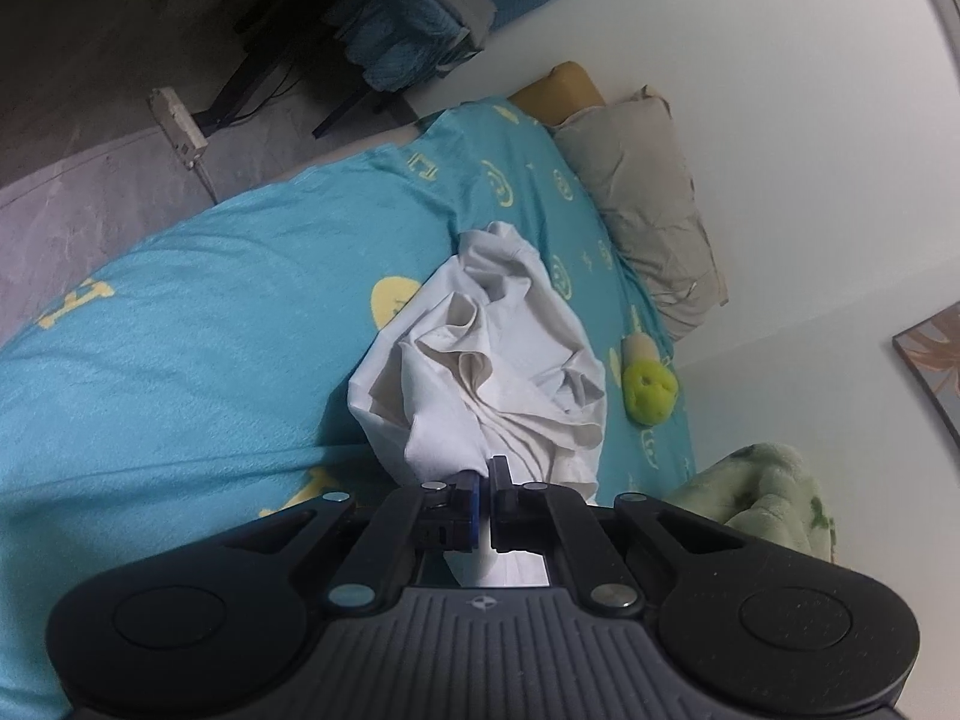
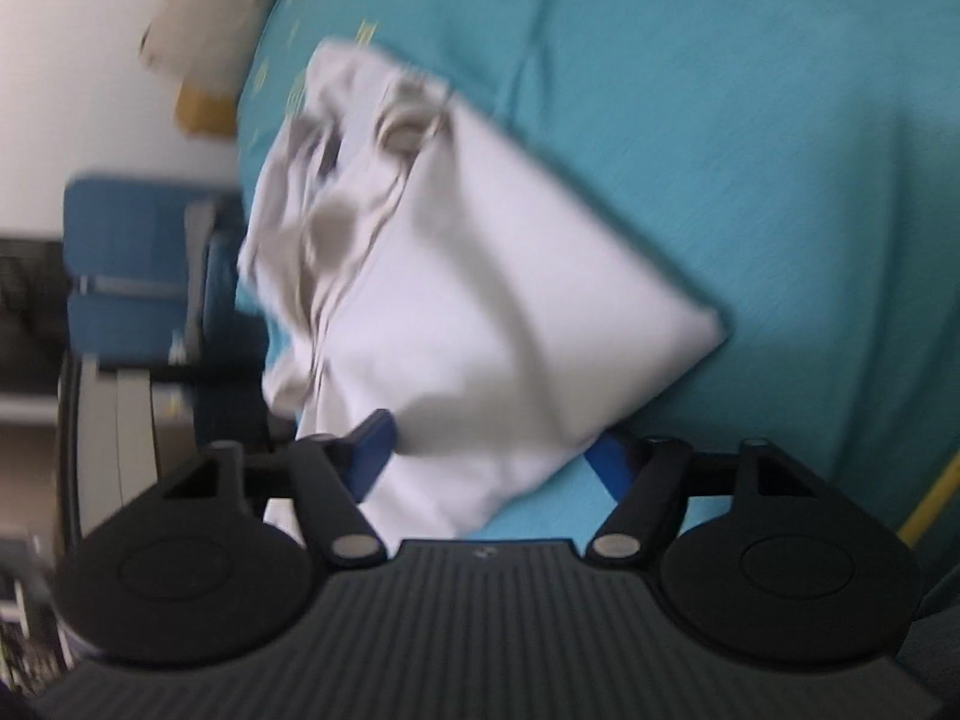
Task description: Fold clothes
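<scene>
A white garment (image 1: pixel 480 360) lies crumpled on a bed with a teal sheet (image 1: pixel 198 312) printed with yellow shapes. My left gripper (image 1: pixel 485 474) is shut on a bunched edge of the garment, and the cloth runs back between its jaws. In the right wrist view the same white garment (image 2: pixel 456 276) shows blurred, partly flat with a folded corner at the right. My right gripper (image 2: pixel 492 450) is open, its blue-padded fingers (image 2: pixel 372 444) spread either side of the garment's near edge, which lies between them.
A beige pillow (image 1: pixel 648 204) and a mustard cushion (image 1: pixel 558 90) lie at the head of the bed by the white wall. A yellow-green plush toy (image 1: pixel 648 384) and a green blanket (image 1: pixel 762 492) sit at the bed's wall side. A chair with blue fabric (image 1: pixel 414 30) stands on the floor beyond.
</scene>
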A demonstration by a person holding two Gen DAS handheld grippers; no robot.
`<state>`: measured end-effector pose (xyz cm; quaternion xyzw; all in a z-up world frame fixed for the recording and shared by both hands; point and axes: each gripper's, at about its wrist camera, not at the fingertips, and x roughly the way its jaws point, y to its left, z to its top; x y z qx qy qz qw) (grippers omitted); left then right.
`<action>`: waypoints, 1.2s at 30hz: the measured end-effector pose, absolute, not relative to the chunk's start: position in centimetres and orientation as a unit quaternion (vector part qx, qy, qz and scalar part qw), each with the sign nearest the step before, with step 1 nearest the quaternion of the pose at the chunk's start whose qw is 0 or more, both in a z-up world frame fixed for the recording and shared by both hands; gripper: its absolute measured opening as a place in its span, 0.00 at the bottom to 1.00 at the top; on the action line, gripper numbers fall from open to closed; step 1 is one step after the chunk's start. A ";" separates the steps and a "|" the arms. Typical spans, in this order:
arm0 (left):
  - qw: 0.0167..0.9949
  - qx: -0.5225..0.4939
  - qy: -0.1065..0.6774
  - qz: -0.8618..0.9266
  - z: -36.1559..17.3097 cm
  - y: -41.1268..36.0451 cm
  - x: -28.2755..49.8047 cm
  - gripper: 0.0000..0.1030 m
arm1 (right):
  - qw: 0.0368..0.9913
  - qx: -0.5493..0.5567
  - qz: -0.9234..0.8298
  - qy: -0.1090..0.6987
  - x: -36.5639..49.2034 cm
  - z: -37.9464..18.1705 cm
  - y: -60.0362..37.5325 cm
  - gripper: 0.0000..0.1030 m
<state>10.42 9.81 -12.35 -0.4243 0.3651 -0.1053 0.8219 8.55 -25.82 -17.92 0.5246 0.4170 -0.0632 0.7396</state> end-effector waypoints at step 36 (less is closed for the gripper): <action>0.873 -0.354 0.299 -0.154 2.4 9.9 -0.4 0.02 | 0.841 0.444 -0.024 0.308 0.9 -1.8 -28.4 0.09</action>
